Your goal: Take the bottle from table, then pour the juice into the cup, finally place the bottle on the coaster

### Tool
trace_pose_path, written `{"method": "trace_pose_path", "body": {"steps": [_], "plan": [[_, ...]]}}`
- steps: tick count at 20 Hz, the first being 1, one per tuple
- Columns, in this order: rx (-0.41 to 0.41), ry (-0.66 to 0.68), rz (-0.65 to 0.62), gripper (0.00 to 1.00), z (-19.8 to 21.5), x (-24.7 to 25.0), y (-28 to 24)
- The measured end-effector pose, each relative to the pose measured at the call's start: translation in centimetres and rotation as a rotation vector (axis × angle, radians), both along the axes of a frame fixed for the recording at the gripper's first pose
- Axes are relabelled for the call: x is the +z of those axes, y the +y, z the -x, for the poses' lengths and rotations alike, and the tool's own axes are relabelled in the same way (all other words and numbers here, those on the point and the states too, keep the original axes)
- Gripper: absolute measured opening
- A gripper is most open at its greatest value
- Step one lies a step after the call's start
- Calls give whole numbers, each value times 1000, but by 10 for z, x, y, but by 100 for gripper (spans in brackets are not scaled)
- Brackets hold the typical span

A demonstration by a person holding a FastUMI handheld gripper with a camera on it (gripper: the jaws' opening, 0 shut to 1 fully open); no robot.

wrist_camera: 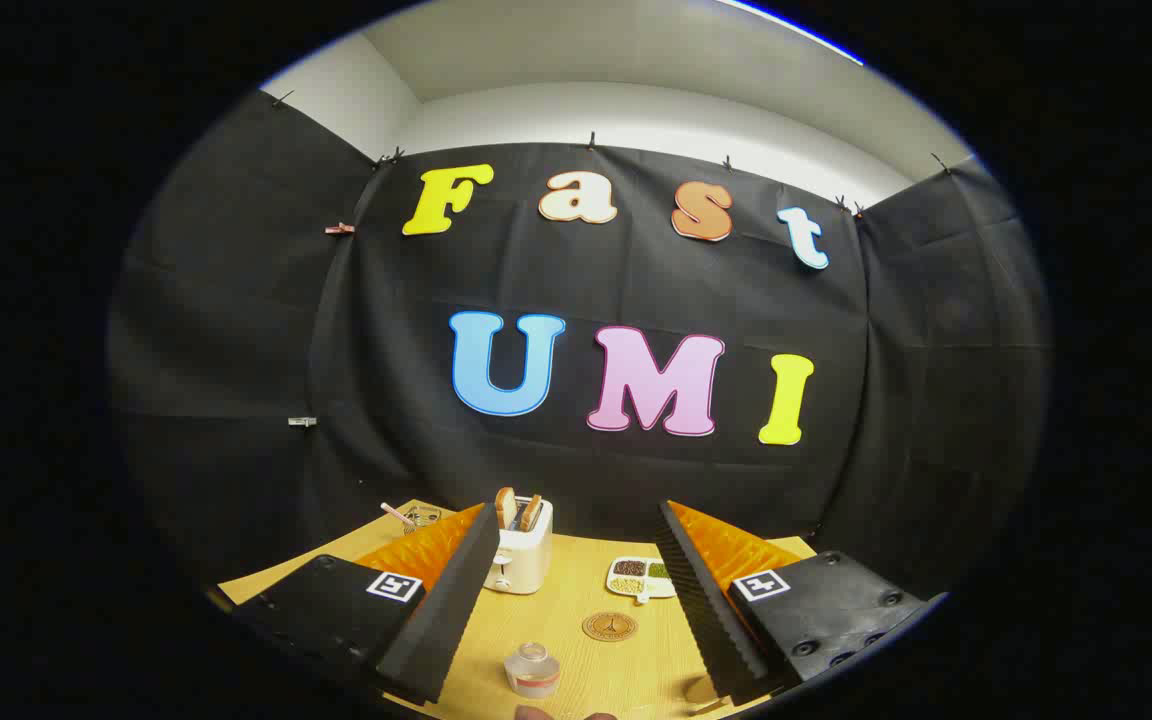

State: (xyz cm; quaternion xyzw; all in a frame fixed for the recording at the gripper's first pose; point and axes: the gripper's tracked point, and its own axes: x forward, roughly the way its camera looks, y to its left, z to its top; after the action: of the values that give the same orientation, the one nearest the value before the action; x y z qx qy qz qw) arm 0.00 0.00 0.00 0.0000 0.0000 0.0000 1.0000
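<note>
My gripper (577, 515) is held above the wooden table (576, 600), open wide, with nothing between its fingers. Low between the fingers stands a small clear vessel (532, 668) with a pale reddish band. I cannot tell whether it is the bottle or the cup. A round brown coaster (609, 626) lies flat on the table just beyond it and slightly to the right, with nothing on it. Two brown rounded shapes (561, 714) peek in at the near edge, too cut off to identify.
A white toaster (521, 560) with two bread slices stands at the back, beside the left finger. A white divided dish (641, 578) with grains lies behind the coaster. A small glass item with a stick (416, 517) sits at the far left corner.
</note>
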Motion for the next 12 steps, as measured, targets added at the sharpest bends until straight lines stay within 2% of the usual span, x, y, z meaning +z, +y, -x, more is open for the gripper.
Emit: {"method": "trace_pose_path", "body": {"steps": [8,12], "plan": [[28,2,-60,97,11,-4,21],[14,2,-81,97,14,-10,22]]}}
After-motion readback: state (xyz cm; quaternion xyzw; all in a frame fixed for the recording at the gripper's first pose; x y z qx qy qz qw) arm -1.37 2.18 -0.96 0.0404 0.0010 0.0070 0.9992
